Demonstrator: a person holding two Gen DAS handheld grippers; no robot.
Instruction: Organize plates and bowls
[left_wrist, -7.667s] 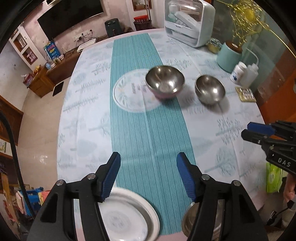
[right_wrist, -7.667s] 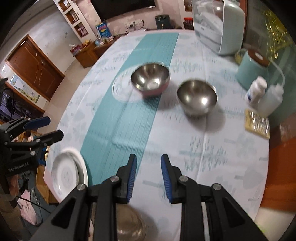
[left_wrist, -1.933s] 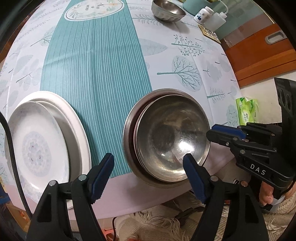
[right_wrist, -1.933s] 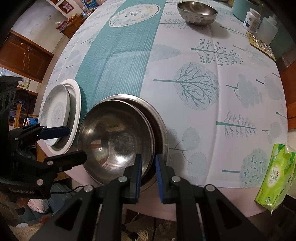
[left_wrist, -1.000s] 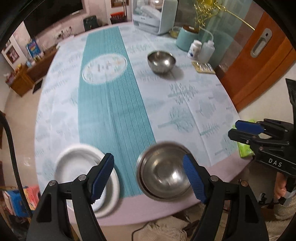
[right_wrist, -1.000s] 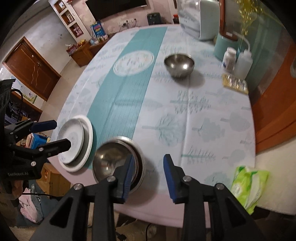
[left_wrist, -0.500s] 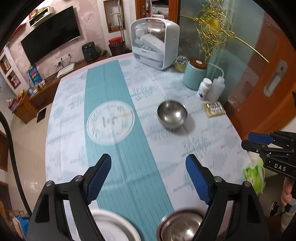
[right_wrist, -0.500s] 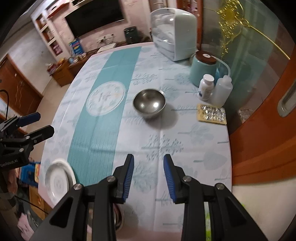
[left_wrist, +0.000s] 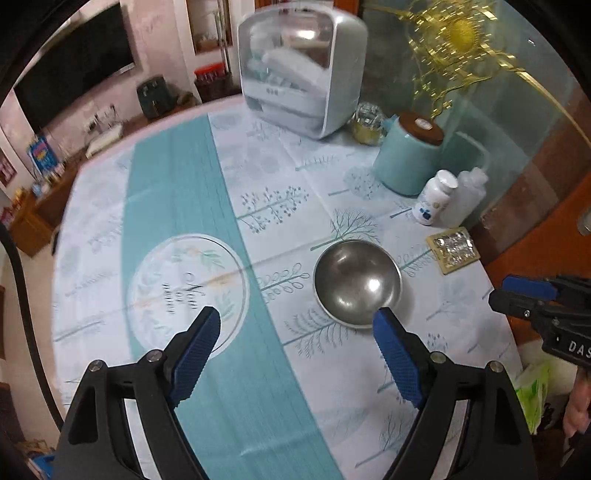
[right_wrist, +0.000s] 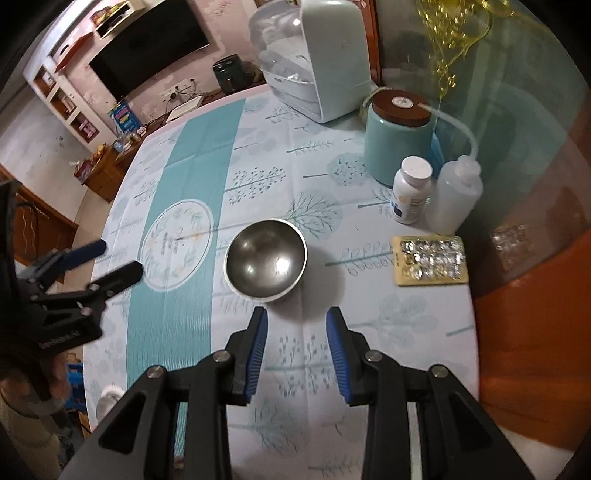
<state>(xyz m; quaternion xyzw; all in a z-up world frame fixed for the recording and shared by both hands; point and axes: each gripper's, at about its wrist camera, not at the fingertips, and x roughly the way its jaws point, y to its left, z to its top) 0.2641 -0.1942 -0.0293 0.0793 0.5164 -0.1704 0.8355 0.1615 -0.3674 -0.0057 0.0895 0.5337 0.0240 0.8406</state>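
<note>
teal canister (right_wrist: 397, 138) | pill bottle (right_wrist: 410, 190) beside squeeze bottle (right_wrist: 454, 194) | blister pack (right_wrist: 430, 260) | dish cabinet (left_wrist: 301, 70) seen at table's far edge

Bowl (right_wrist: 266, 258): polished metal, glossy, mirrored highlights. Tablecloth (right_wrist: 388, 317): smooth printed sheet, slight sheen, creased. Gripper pads (left_wrist: 397, 363): blue, knurled rubbery texture; arms matt black plastic. Canister (right_wrist: 397, 147): glossy teal, wood lid. Squeeze bottle (right_wrist: 456, 194): translucent plastic. Blister pack (right_wrist: 430, 260): shiny foil.
</note>
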